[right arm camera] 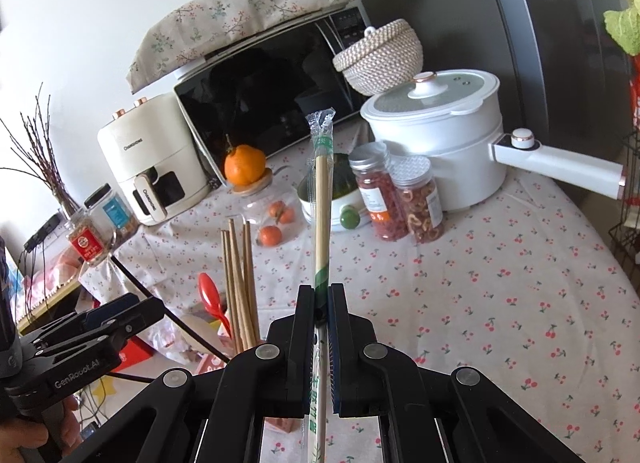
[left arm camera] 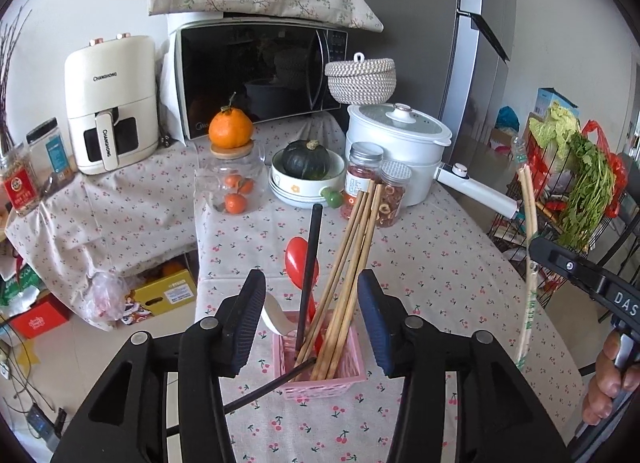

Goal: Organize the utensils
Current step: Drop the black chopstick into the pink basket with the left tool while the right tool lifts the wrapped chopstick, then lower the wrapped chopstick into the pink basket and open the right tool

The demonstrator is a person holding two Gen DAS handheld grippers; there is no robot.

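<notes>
We've got the left gripper (left arm camera: pixel 312 319) w/ jaws apart, nothing pressed between the pads; they straddle the pink basket (left arm camera: pixel 344 373) on the cherry-print tablecloth (left arm camera: pixel 440 271). In the basket: a bundle of bamboo chopsticks (left arm camera: pixel 352 259) leaning up and back, a black chopstick (left arm camera: pixel 310 263) upright, a red spoon (left arm camera: pixel 298 259) and a white spoon (left arm camera: pixel 276 315). A 2nd black chopstick (left arm camera: pixel 272 383) lies tilted across the basket's front rim, tip out over the left side. Our right gripper (right arm camera: pixel 322 299) is clamped tight on a wrapped pair of chopsticks (right arm camera: pixel 322 203), pkg upright, held off to the right of the basket, clear of it. Behind: white pot (left arm camera: pixel 396 139), two jars (left arm camera: pixel 394 193), squash in a bowl (left arm camera: pixel 306 159).
</notes>
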